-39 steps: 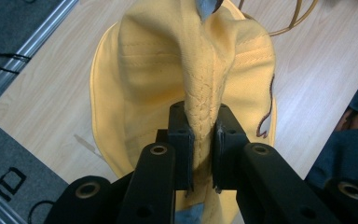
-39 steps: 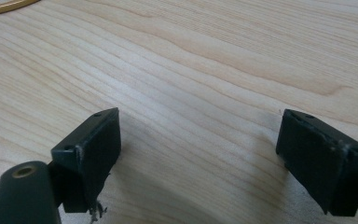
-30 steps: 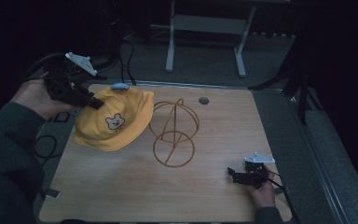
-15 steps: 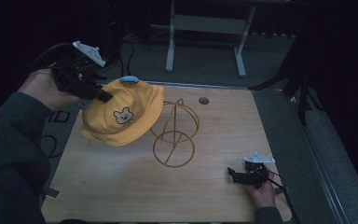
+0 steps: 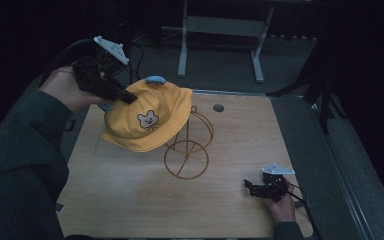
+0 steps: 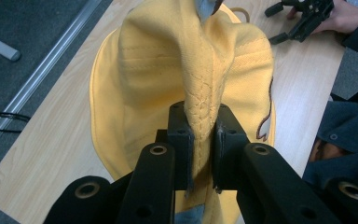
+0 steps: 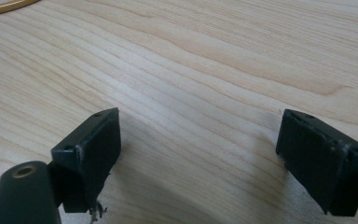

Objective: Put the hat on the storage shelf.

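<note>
Dark room, light wooden table in the middle. Yellow hat with a bear patch hangs above the table's left half, brim partly over the gold wire stand, which sits mid-table. Left gripper holds it aloft: jaws nearly closed, pinching a fold of the hat's fabric between the pads. Right gripper rests at the near right edge, jaws wide apart, nothing between them, well apart from the hat. Likely step: seat hat on stand. Best done by keeping the pinch firm, centring the crown over the stand's top loop, lowering straight, releasing only once fabric settles; snagging could tip the stand.
</note>
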{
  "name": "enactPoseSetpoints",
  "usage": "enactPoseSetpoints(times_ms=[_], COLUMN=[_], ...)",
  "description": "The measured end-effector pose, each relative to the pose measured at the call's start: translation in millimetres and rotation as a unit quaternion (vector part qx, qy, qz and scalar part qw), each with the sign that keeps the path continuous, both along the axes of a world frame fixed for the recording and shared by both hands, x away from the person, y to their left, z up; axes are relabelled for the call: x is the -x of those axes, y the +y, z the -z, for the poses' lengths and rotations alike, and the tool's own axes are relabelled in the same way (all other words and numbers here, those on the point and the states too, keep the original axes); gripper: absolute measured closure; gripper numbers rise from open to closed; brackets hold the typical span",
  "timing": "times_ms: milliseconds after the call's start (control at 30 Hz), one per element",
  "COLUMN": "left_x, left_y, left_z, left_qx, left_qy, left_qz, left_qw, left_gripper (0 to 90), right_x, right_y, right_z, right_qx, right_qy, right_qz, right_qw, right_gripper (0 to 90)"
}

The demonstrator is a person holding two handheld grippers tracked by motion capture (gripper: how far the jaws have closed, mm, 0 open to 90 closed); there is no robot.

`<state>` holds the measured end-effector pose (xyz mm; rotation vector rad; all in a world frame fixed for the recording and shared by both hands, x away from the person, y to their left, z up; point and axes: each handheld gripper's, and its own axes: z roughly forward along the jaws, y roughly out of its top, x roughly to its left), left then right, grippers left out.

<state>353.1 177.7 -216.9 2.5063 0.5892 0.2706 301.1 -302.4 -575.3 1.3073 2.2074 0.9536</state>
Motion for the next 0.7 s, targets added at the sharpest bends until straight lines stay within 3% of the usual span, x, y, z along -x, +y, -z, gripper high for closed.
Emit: enactPoseSetpoints(times_ms=[700], left_x=[-18.7], left_y=[-53.7], left_z=[3.7], left_qx=[-0.029], left_qy=[0.001], left_qz=[0.025], left_qw=[0.9993], left_gripper=[79.6], right_x=[-0.1], right_y=[0.1], right_z=[0.1], right_qx=[-0.001], right_qy=[-0.001], right_qz=[0.001], right_qw=[1.0000], right_gripper=[13.8])
